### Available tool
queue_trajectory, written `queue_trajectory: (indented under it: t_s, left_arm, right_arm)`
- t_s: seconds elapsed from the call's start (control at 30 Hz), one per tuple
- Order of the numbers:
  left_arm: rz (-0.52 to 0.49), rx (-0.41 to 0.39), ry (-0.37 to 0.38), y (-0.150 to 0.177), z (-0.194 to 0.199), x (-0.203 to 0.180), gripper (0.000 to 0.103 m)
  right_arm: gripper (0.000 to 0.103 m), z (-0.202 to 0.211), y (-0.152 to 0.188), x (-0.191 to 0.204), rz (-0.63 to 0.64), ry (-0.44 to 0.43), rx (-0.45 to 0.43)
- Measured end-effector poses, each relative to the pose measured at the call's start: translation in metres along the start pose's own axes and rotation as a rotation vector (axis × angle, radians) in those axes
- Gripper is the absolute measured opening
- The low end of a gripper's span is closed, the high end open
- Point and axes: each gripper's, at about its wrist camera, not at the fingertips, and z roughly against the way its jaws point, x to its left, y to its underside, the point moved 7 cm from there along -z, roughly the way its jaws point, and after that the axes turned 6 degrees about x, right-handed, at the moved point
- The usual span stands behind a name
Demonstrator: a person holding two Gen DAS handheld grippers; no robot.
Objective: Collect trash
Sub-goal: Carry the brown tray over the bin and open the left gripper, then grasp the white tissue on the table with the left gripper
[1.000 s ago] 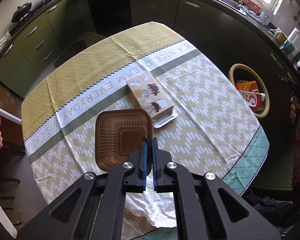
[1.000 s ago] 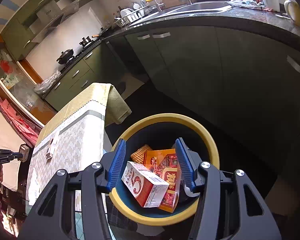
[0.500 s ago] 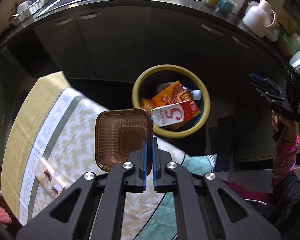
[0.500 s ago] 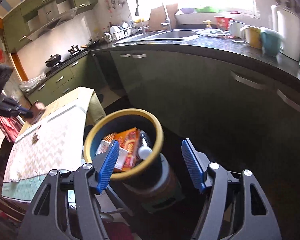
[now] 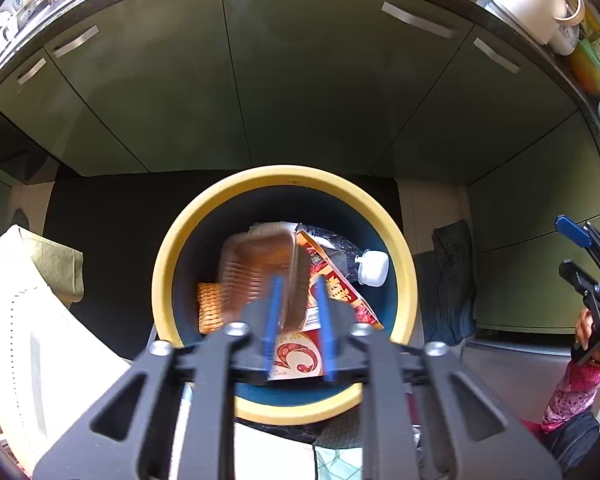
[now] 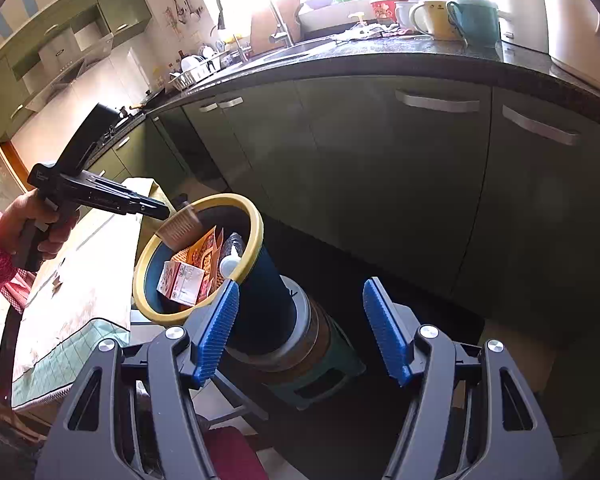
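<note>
Left gripper (image 5: 296, 300) points steeply down over the mouth of the bin (image 5: 392, 240), its blue jaws having just been opening to a narrow gap. Between them and just past their tips is the brown plastic tray (image 5: 256, 268), blurred and tilted, with the pads no longer pressing its edge; it sits within the ring of the bin's rim. That tray is shallow, translucent brown, roughly square with rounded corners, and ribbed across its floor and walls. From the right wrist view it shows as a pale brown smear at the near-left edge of the bin, just off the left gripper's tips.

Under and around the tray lie a red and orange printed carton (image 5: 340, 292), a ridged biscuit-like piece (image 5: 210, 304) at the left, and a white bottle cap (image 5: 372, 268) at the right. The bin is dark blue inside with a yellow rim, and stands just beside a table covered by a pale patterned cloth (image 5: 40, 340).

Right gripper (image 6: 300, 324) hangs apart to the side, jaws wide and holding nothing, aimed at the bin's outer wall. Green cabinet doors (image 5: 300, 80) fill the background.
</note>
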Motion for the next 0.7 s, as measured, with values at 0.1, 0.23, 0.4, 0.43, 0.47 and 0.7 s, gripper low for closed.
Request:
queue_trajectory:
  t_s: [0.1, 0.23, 0.4, 0.43, 0.47, 0.7]
  left_arm:
    - [-0.004, -0.016, 0.008, 0.009, 0.009, -0.001, 0.032]
    - [-0.003, -0.058, 0.005, 0.042, 0.045, 0.005, 0.032]
    - [0.051, -0.108, -0.011, 0.127, 0.101, 0.021, 0.038]
    - [0.077, -0.120, -0.013, 0.150, 0.113, 0.028, 0.040]
    - [0.105, -0.133, -0.011, 0.172, 0.122, 0.035, 0.040]
    - [0.344, -0.183, -0.126, 0.326, 0.161, 0.101, 0.053]
  right_arm:
    - [0.065, -0.005, -0.005, 0.011, 0.018, -0.007, 0.006]
    - [0.065, -0.004, -0.010, 0.037, 0.085, -0.024, 0.006]
    - [0.068, -0.007, -0.016, 0.095, 0.215, -0.063, 0.017]
    - [0.069, -0.008, -0.016, 0.108, 0.243, -0.070, 0.020]
    - [0.069, -0.010, -0.017, 0.122, 0.274, -0.079, 0.024]
    - [0.069, -0.033, -0.013, 0.215, 0.463, -0.148, 0.077]
